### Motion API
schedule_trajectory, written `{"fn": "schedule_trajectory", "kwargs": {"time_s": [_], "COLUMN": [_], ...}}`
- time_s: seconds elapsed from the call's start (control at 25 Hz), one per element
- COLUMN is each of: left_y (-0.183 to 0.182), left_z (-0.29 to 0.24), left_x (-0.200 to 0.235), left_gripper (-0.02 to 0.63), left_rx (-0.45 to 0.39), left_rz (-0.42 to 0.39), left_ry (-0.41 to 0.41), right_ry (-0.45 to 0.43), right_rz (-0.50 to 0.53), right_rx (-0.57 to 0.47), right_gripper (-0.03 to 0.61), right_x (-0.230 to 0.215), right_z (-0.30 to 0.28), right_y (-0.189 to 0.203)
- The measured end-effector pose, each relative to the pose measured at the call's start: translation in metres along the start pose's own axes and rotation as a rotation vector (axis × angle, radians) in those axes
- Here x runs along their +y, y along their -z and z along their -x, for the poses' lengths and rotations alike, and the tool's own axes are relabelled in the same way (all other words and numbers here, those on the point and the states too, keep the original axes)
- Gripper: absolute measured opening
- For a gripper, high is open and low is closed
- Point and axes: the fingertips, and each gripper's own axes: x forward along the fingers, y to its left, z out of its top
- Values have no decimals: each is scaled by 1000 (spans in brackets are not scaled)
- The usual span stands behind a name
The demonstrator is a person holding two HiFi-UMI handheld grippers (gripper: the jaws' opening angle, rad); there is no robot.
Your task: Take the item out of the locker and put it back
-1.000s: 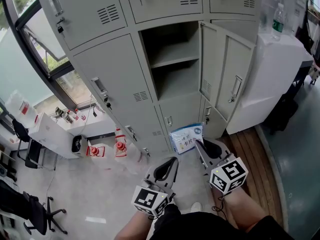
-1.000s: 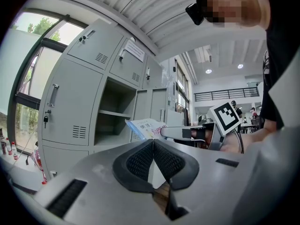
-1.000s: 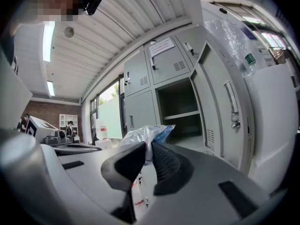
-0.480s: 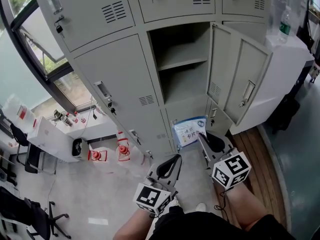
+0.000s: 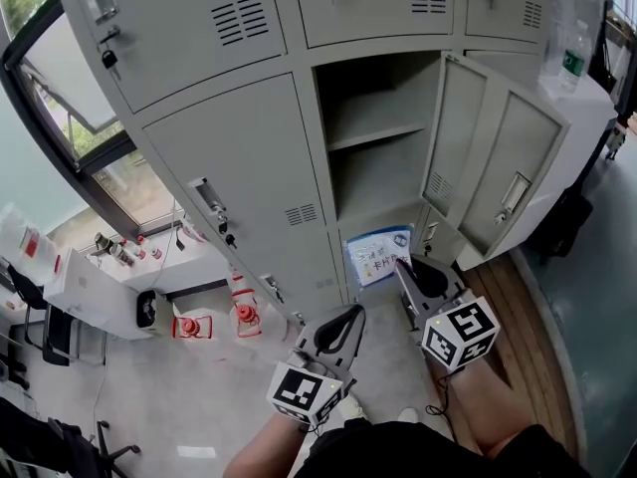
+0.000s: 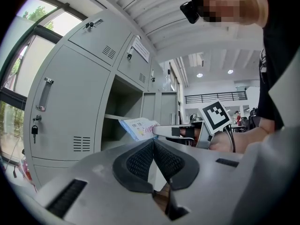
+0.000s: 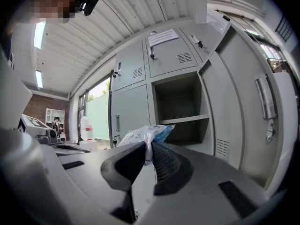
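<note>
At the left of the head view there is a window (image 5: 70, 137), and next to it stands the grey locker (image 5: 239, 157) with its closed doors. The left gripper (image 5: 350, 317) hangs low in front of the locker, at about 7 o'clock from the open compartment (image 5: 383, 177). Its jaws are closed fully on each other and hold nothing. The compartment has one shelf (image 5: 383, 132) across its middle.

The packet (image 5: 376, 257), a white and blue plastic bag with print on it, is outside the locker. It is held in the air just below the compartment, at 6 o'clock from it. The right gripper (image 5: 403, 270) has the packet by one edge. Its jaws are almost closed, with only the thin bag pinched between the pads. From the jaw tips the packet points toward 11 o'clock. The door (image 5: 498, 182) of the compartment stands swung open at 2 o'clock from the right gripper.
</note>
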Motion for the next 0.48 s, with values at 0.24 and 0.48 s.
{"fn": "schedule_trajectory", "kwargs": {"time_s": [0.24, 0.48], "left_y": [-2, -3], "left_z": [-3, -5], "left_x": [27, 41], "left_gripper": [15, 15], "left_rx": [-10, -14], "left_rz": [3, 4], "left_ry": [51, 91], "right_ry": [60, 113], "right_rz": [5, 18], "right_rx": [-9, -18], "right_gripper": [95, 95], "right_x": [-1, -7], "right_z": [-28, -46], "right_y": [-5, -12]}}
